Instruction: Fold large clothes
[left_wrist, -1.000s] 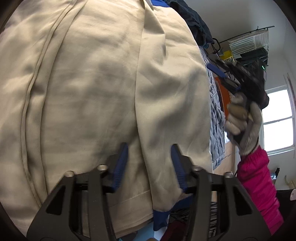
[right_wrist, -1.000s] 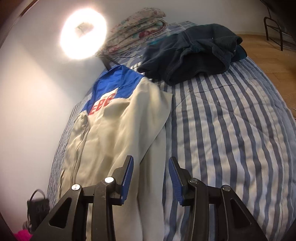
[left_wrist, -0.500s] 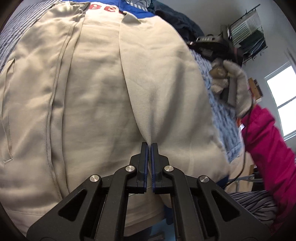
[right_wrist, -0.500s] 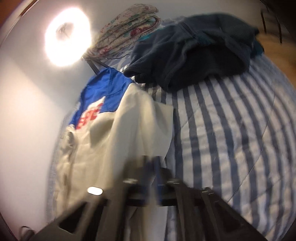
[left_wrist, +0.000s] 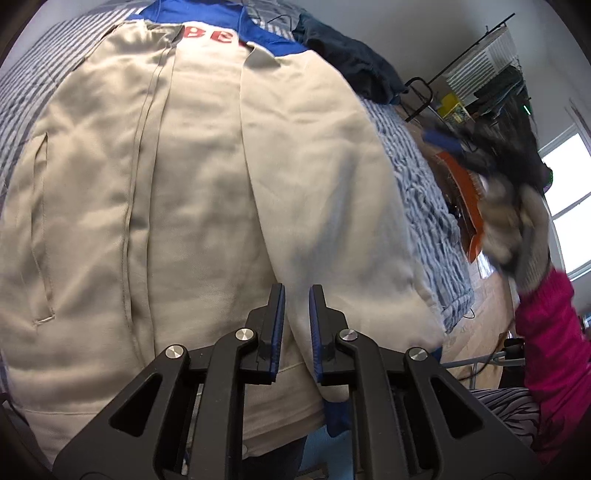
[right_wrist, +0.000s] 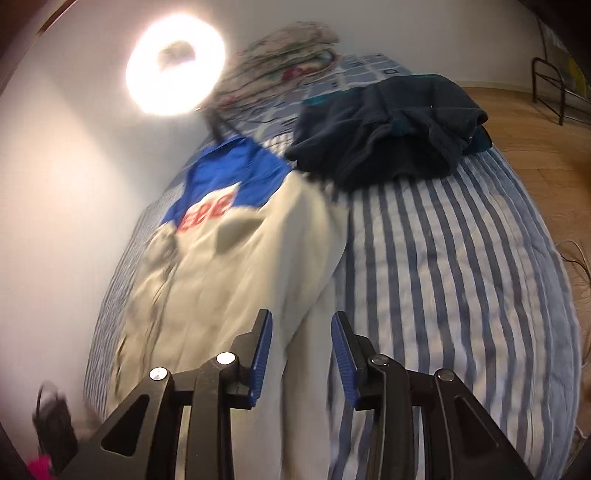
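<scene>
A cream jacket (left_wrist: 184, 184) with a blue yoke and red letters lies flat on the striped bed, one sleeve folded along its front. My left gripper (left_wrist: 296, 291) hovers over the lower part of that sleeve. Its jaws are opening with a narrow gap, and no cloth is pinched between them. In the right wrist view the jacket (right_wrist: 221, 277) runs along the bed's left side. My right gripper (right_wrist: 301, 321) hangs above its right edge, jaws opening, nothing between them. A gloved hand (left_wrist: 517, 229) with a pink sleeve holds that gripper at the right of the left wrist view, blurred.
The blue-and-white striped bedspread (right_wrist: 443, 277) stretches out to the right of the jacket. A dark navy garment (right_wrist: 388, 140) lies in a heap beyond it, with a folded floral blanket (right_wrist: 288, 55) behind. A ring light (right_wrist: 175, 64) glares at the wall. A wire rack (left_wrist: 491, 66) stands past the bed.
Both grippers stood open, shut half a second ago with the left on the sleeve fold, and now stand apart again. Both cameras have pulled up and back, and more of the jacket shows.
</scene>
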